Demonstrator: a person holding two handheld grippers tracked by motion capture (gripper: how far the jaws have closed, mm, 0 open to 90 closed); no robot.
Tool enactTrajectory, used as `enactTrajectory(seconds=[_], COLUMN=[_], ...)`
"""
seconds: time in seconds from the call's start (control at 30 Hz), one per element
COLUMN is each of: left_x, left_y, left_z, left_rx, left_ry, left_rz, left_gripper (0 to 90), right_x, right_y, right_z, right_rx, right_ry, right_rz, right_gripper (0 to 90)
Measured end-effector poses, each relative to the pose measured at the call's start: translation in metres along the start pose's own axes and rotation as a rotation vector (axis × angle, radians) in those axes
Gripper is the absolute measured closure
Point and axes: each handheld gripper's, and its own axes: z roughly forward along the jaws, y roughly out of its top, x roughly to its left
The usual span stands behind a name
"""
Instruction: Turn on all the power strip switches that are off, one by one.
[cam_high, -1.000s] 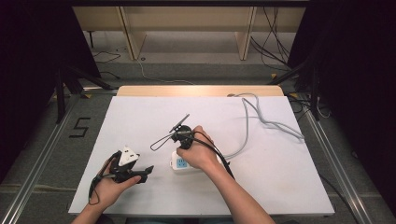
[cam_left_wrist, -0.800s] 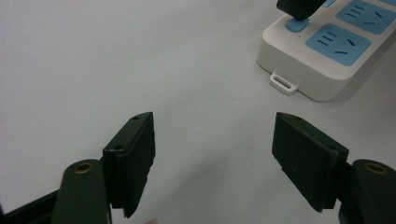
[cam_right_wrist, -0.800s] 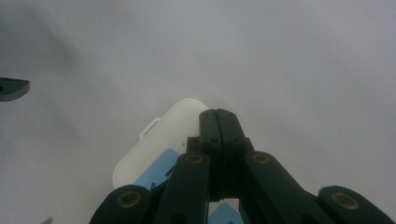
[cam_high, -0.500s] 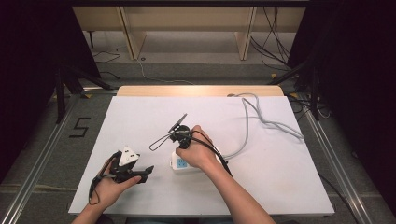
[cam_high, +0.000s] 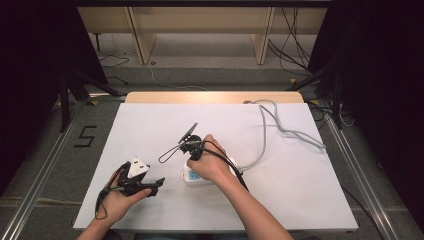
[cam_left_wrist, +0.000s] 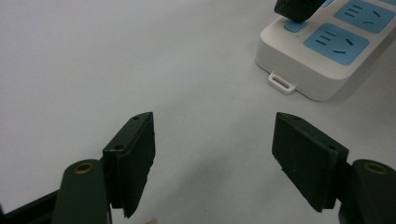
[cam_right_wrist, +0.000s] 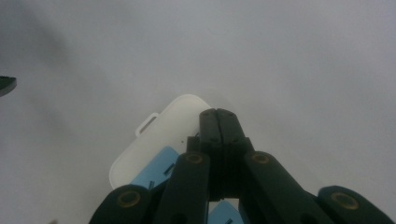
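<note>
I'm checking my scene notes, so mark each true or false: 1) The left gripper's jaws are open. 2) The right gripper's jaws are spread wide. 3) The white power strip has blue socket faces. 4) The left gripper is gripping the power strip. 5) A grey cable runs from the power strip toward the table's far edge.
1) True: the left gripper has its jaws apart over the bare white table.
2) False: the right gripper has its jaws pressed together, tips down on the white power strip with blue socket faces.
3) True.
4) False: it holds nothing, and the strip lies apart from it.
5) True: the grey cable curves away to the far edge.
</note>
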Motion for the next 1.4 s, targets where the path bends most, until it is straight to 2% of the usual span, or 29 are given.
enactTrajectory(seconds=[0.33, 0.5, 0.77, 1.4], left_x=[-0.0003, -0.0005, -0.0005, 0.0000], left_y=[-0.0001, 0.0000, 0.0000, -0.0002], left_z=[0.0000, 0.0001, 0.0003, 0.0004], left_rx=[-0.002, 0.000, 0.003, 0.002], left_ry=[0.001, 0.000, 0.000, 0.000], left_rz=[-0.001, 0.000, 0.002, 0.000], left_gripper=[30.0, 30.0, 30.0, 30.0], right_x=[-0.0022, -0.0022, -0.0002, -0.0013], right_y=[-0.0004, -0.0002, -0.0006, -0.0015], right_z=[0.0008, 0.0010, 0.0021, 0.0015], right_rx=[-0.004, 0.001, 0.001, -0.001], right_ry=[0.009, 0.011, -0.002, 0.008], right_rz=[0.005, 0.023, 0.011, 0.012], right_gripper=[90.0, 90.0, 90.0, 90.0])
